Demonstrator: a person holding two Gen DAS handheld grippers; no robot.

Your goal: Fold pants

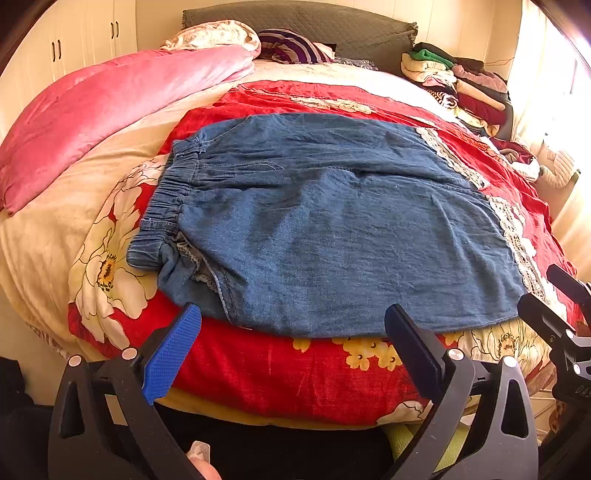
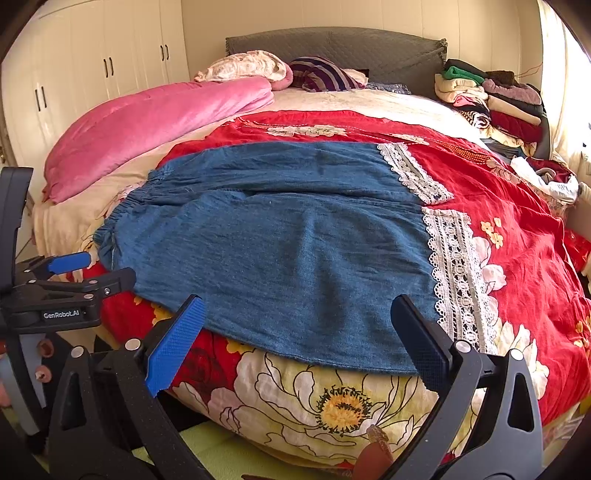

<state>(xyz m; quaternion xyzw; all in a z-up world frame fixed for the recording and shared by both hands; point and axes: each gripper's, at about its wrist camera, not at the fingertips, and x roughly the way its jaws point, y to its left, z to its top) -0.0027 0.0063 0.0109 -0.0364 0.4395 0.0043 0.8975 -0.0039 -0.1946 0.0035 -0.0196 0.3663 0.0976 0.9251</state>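
Note:
Blue denim pants (image 1: 325, 221) lie spread flat on the bed, elastic waistband (image 1: 166, 206) to the left, white lace hems (image 2: 454, 273) to the right. Both legs lie side by side. My left gripper (image 1: 291, 332) is open and empty, hovering at the near edge of the pants close to the waist end. My right gripper (image 2: 295, 325) is open and empty, at the near edge of the nearer leg close to the lace hem. The pants also fill the middle of the right wrist view (image 2: 295, 240). Each gripper shows at the edge of the other's view, the right one (image 1: 554, 295) and the left one (image 2: 88, 269).
The bed carries a red floral quilt (image 1: 295, 373), a rolled pink blanket (image 1: 122, 103) at the left and pillows by the grey headboard (image 1: 314, 22). A pile of folded clothes (image 1: 458, 81) sits at the far right. White wardrobes (image 2: 103, 66) stand at the left.

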